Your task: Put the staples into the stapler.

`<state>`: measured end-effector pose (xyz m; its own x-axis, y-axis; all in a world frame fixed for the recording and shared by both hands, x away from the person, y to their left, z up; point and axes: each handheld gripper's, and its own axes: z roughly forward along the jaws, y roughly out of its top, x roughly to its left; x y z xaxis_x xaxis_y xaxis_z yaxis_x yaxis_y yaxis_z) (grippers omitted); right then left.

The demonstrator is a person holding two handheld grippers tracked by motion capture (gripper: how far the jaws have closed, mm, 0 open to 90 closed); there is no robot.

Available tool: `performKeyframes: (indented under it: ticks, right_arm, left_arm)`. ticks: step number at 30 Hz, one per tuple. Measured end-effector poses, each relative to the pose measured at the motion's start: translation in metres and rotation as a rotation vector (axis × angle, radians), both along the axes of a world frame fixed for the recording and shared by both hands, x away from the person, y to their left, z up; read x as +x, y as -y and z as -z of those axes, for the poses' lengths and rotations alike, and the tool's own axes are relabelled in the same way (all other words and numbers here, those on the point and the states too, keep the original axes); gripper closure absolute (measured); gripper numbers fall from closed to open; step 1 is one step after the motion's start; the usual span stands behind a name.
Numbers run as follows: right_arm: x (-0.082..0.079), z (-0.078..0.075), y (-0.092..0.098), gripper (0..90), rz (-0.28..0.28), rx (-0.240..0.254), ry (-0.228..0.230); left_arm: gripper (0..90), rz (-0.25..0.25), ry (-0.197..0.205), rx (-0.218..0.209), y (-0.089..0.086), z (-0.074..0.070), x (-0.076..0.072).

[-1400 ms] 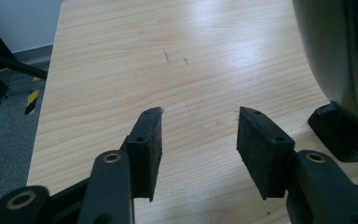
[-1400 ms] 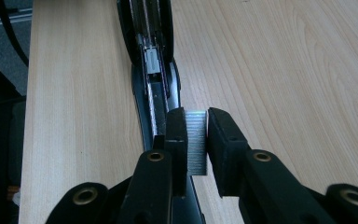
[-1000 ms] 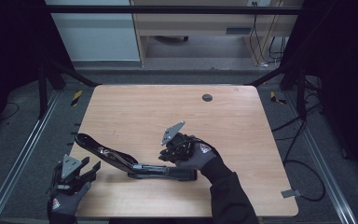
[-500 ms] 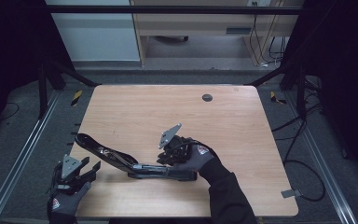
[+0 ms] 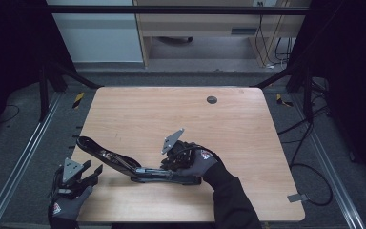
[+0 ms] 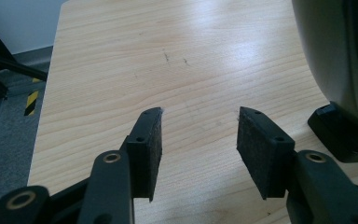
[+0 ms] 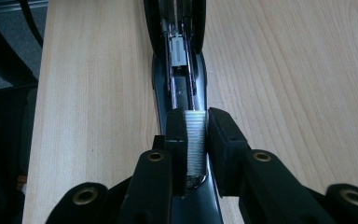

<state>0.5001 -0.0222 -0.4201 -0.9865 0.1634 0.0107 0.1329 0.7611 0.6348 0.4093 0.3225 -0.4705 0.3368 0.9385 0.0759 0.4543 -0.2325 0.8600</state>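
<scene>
Stapler (image 5: 124, 164): lay opened out flat on the table (image 5: 248, 129), near its front edge.
Staple strip (image 7: 196, 140): clamped between the right tongs (image 7: 196, 140), directly over the stapler's open channel (a white pusher sat farther along it).
Left tongs (image 6: 199, 140): jaws apart, nothing between them, just beside the stapler's raised end.

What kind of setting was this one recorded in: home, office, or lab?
Most likely a lab or test workspace: a bare wooden table fenced by metal frame rails, cables trailing on grey carpet, hazard tape on the floor, and office furniture behind.
</scene>
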Motion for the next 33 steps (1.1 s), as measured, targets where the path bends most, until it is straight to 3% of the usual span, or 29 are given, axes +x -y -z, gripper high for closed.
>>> performKeyframes:
  ticks: [33]
  right_arm:
    - [0.001, 0.011, -0.009, 78.5, -0.023, -0.034, -0.012]
  left_arm:
    - [49.9, 0.001, 0.001, 0.001, -0.001, 0.000, 0.000]
